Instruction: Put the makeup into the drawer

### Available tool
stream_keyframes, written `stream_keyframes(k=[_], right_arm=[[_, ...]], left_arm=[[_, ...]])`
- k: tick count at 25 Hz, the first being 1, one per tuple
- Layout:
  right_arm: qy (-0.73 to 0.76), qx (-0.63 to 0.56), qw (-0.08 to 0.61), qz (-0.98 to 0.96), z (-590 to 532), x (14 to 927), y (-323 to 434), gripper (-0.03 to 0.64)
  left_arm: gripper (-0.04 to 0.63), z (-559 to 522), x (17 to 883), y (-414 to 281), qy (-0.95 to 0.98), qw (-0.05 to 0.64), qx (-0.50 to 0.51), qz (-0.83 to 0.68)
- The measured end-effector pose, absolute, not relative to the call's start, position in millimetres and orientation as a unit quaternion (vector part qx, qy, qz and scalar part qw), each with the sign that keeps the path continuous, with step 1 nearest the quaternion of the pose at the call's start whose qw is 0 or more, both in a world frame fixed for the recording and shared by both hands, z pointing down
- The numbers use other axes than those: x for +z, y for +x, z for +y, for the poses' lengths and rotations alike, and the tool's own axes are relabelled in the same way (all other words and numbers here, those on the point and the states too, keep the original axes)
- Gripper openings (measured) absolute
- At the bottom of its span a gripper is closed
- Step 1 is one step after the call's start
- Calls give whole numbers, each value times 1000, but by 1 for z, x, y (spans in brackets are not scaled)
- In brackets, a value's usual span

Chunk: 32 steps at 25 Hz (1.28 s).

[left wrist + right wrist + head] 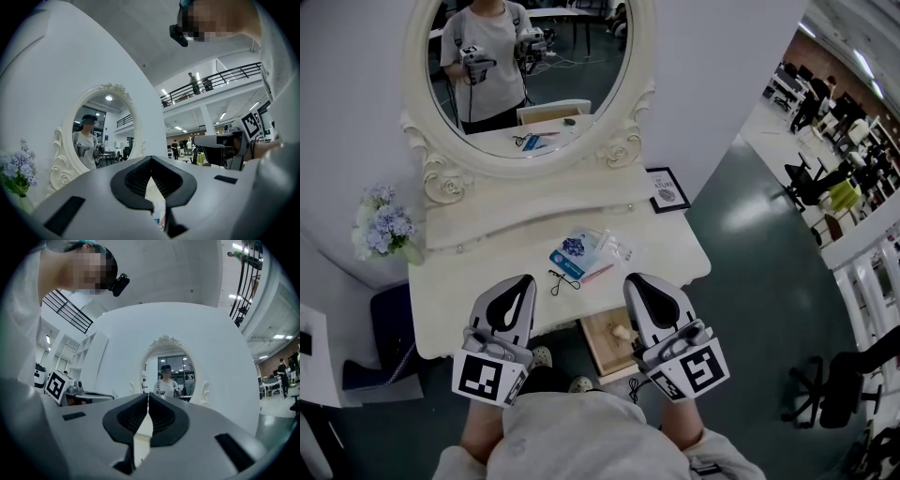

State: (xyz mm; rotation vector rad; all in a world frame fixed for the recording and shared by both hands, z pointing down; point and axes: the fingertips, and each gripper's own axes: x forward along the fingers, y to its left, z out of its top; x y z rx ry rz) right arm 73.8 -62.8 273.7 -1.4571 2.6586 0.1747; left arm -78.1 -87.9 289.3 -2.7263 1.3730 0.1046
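Note:
The makeup lies mid-table on the cream dressing table [478,281]: a blue packet [572,250], a clear packet [615,246] and a pink stick [596,274]. Beside them is a black cord [562,279]. Under the table's front edge the wooden drawer [602,354] stands pulled out, with a small pale item [623,331] inside. My left gripper [526,279] [151,158] hovers over the front edge, shut and empty, left of the makeup. My right gripper [631,278] [148,394] is above the drawer, also shut with nothing in it.
An oval mirror [422,112] rises behind the table and reflects the person. A vase of pale blue flowers [384,223] stands at the table's left end, a framed card [667,189] at its right back corner. A dark stool [389,328] is left, an office chair [825,394] right.

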Motion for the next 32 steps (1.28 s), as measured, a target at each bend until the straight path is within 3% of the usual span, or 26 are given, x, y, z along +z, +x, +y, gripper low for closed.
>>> stream_keyframes(k=[32], right_arm=[[-469,47,68,879,-47,280,74,23]], left_arm=[[14,-68,285,-83,-882,46,49,467]])
